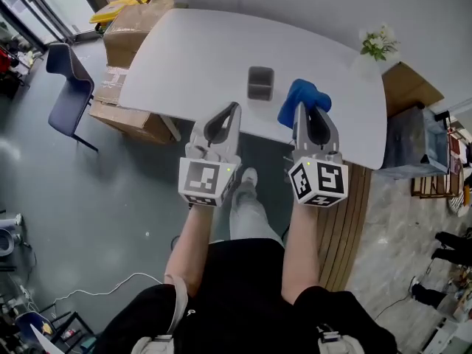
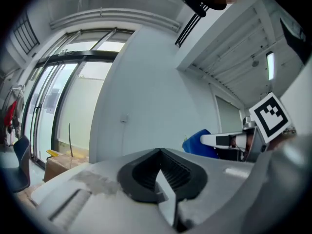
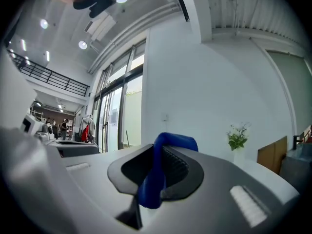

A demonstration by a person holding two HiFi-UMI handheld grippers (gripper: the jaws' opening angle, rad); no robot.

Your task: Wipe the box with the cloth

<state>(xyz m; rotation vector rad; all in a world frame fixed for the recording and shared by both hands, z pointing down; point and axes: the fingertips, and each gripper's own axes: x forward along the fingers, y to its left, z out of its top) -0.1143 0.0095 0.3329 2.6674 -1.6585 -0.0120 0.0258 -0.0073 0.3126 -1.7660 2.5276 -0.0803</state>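
right hand-held gripper [image 1: 300,111] clamped on blue cloth [image 1: 306,96]; left hand-held gripper [image 1: 235,110] jaws together, empty; box [image 1: 260,82] on desk [image 1: 184,57] ahead, untouched; risk: unbraced box may slide under wiping, or cloth slip from pinch.

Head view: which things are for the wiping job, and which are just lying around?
For the job:
- grey box on the white table
- blue cloth, pinched in the right claw
- left claw, shut and empty

Just lying about:
- flowers at the table's far corner
- blue chair
- cardboard cartons on the floor
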